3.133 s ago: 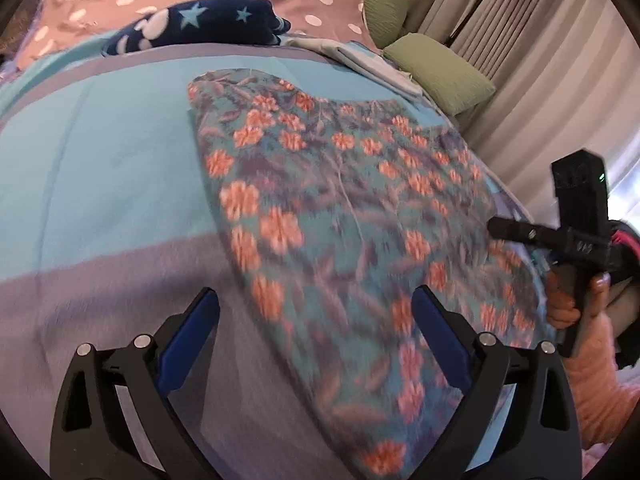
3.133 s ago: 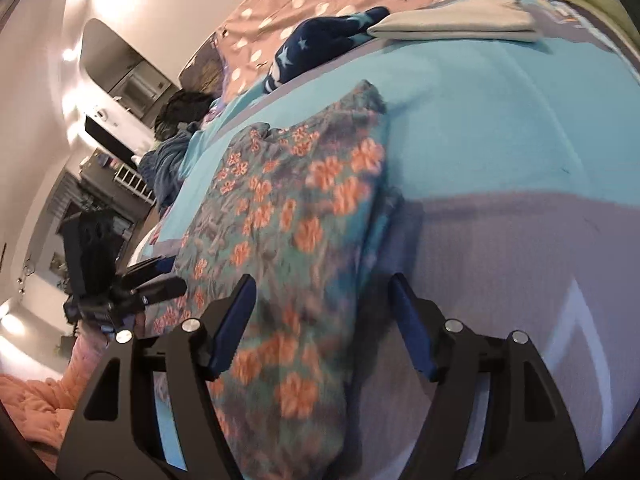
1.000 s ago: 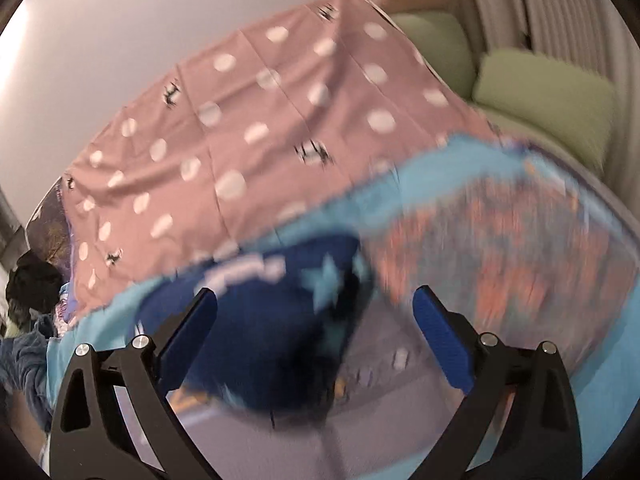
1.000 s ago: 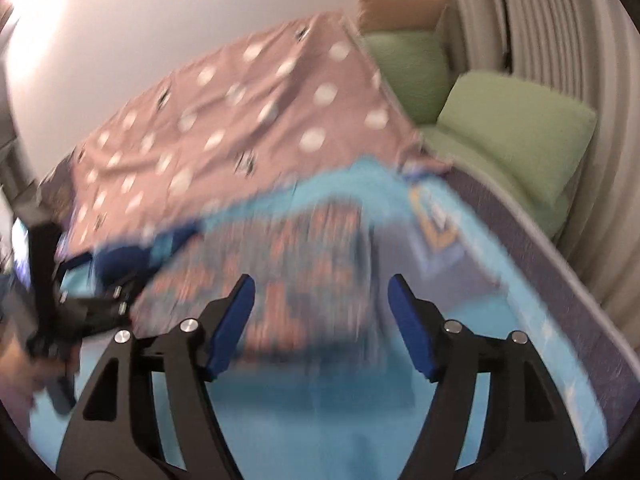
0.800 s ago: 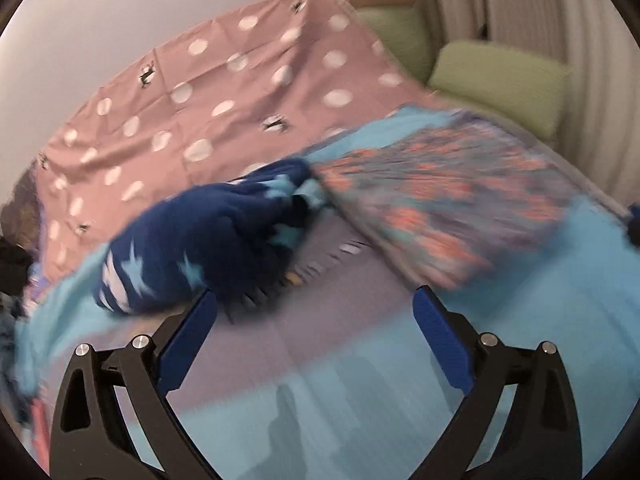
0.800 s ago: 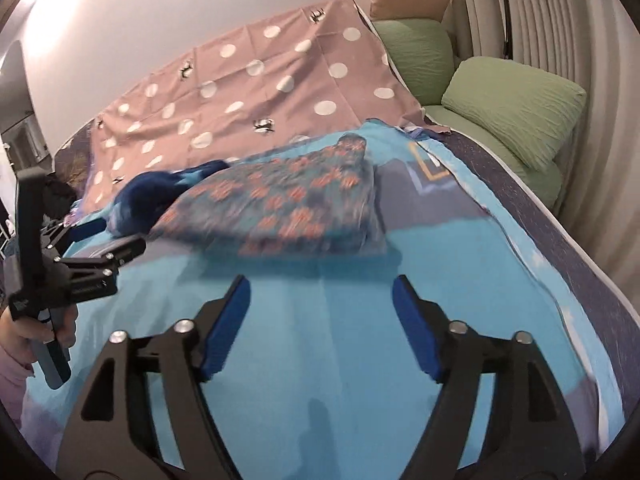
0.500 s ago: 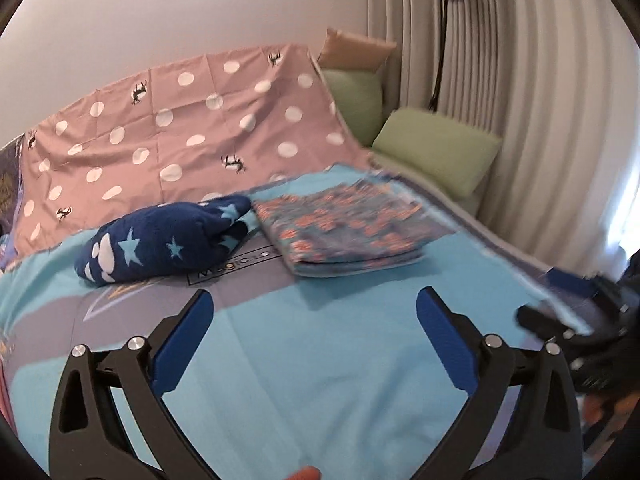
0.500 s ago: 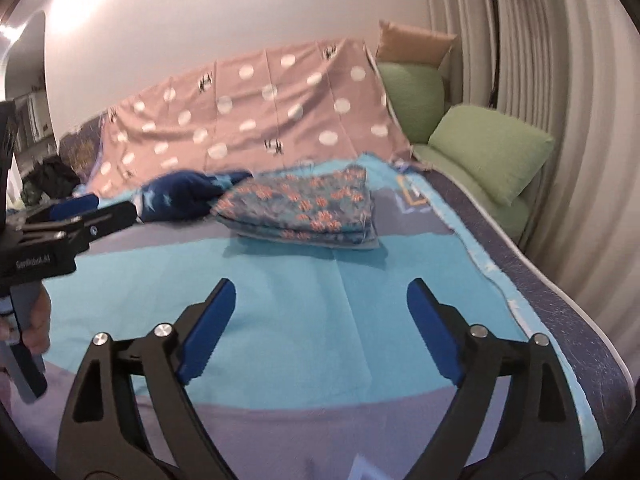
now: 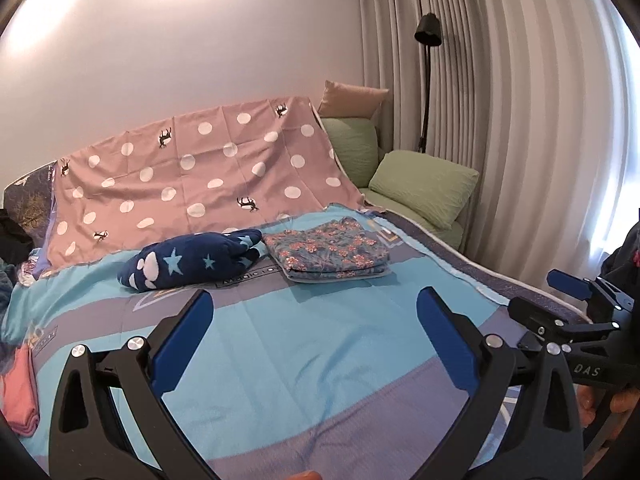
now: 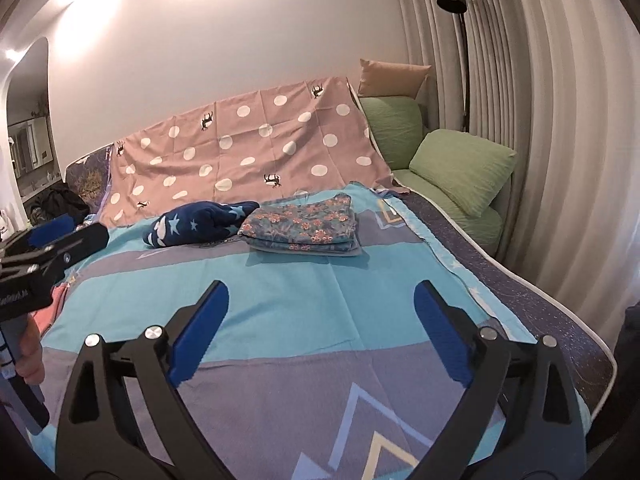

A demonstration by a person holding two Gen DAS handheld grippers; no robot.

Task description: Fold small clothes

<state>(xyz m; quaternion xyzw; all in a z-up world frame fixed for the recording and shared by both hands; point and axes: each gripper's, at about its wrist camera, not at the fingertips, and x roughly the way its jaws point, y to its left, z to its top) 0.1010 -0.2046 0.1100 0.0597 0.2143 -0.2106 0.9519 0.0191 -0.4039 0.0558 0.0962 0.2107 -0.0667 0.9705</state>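
a floral garment [image 9: 328,250] in teal with orange-pink flowers lies folded into a flat, neat rectangle of several layers, near the far end of a bed [image 9: 280,344] covered in blue and grey. just to its left, touching or nearly touching it, a dark blue fleece garment [image 9: 192,260] with pale stars sits bunched in a soft, unfolded heap. at the bed's left edge lies a small pink garment [image 9: 20,392], apparently folded.

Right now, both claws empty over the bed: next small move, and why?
Probably swing the left claw toward the pink garment at the bed's left edge. The floral folded garment already lies flat beside the navy star-print bundle, and both claws stand open, holding nothing.
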